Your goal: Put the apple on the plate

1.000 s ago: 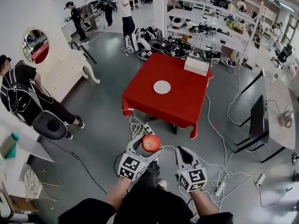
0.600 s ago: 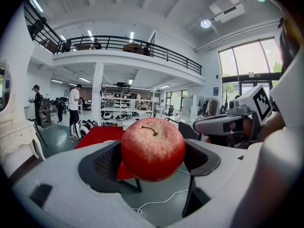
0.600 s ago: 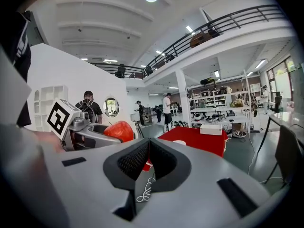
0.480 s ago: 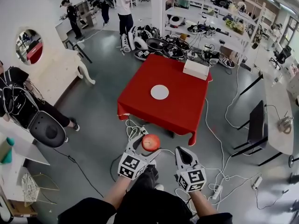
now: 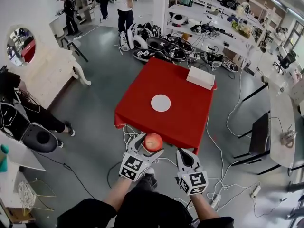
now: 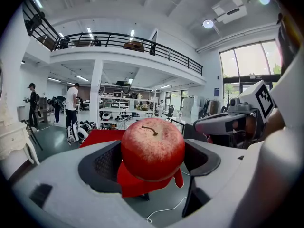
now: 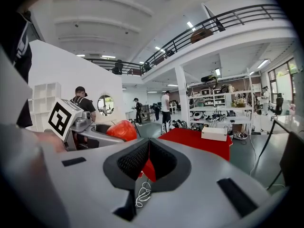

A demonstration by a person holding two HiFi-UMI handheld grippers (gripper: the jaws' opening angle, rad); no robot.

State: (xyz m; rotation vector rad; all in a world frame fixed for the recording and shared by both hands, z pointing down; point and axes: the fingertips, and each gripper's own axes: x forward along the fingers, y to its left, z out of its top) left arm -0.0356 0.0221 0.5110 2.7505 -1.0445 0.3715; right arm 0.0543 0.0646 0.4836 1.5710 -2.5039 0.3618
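Apple: we see a round red fruit w/ fine pale speckles, glossy skin and a short brown stem curling out of the top dimple.
Apple loc: held in the air, stem up, betw. the left gripper's jaws. From the head view it's at the desk's near edge, not over the plate.
Left gripper: jaws clamped on the apple, dark pads pressing both sides.
Right gripper: jaws together, nothing betw. them. We hold it just right of the left one, not touching.
Plate: white, round, near the desk's middle, well apart from the apple.
Desk: red cloth hanging over the edges, white box at the far right corner.
Floor: grey, w/ white cables by the desk.
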